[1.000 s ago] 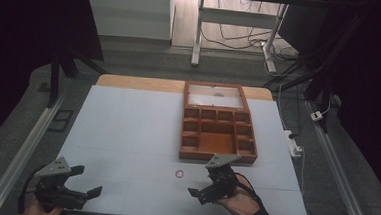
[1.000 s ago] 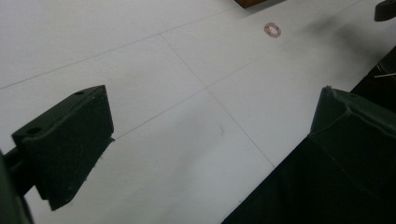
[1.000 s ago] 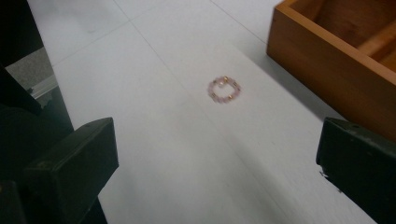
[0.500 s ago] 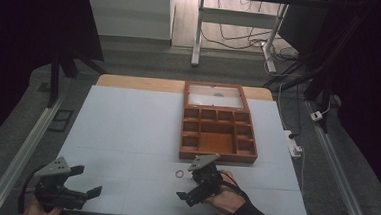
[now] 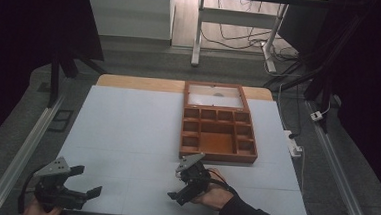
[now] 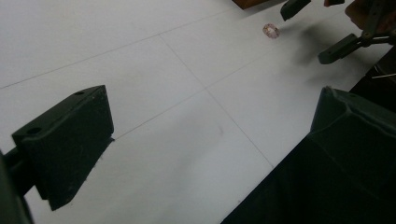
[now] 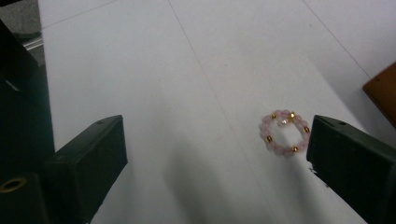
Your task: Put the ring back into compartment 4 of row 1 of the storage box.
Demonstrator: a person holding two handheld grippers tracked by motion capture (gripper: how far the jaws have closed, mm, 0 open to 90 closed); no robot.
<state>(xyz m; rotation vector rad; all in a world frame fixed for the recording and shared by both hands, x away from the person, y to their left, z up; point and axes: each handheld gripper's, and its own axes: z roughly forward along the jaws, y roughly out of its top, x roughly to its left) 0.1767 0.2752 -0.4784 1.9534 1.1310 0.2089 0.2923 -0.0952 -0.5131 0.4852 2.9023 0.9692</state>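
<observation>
Near the front edge of the white table cover (image 5: 127, 128), as the high view has it, the right gripper (image 5: 186, 180) is held low and angled toward the left, just in front of the wooden compartment box (image 5: 218, 124) that stands right of the middle with its lid laid back toward the far edge; the left gripper (image 5: 76, 183) is kept at the front left corner, jaws parted and empty, apparently parked out of the way. In the left gripper view, its own two black jaws are seen wide apart over bare cover, while the small bead ring (image 6: 271, 30) lies farther off, with the other gripper's jaw tips standing on either side of it. In the right gripper view, the bead ring (image 7: 285, 133), pink with gold beads, is seen lying flat on the cover between the spread jaws, close by the right-hand jaw and well apart from the other; whether it is touched there cannot be told. The jaws have just been closing a little, with the ring between them but not yet pinched. The straddling pose is judged to be a line-up for picking the ring, presumably for one of the box's compartments.
</observation>
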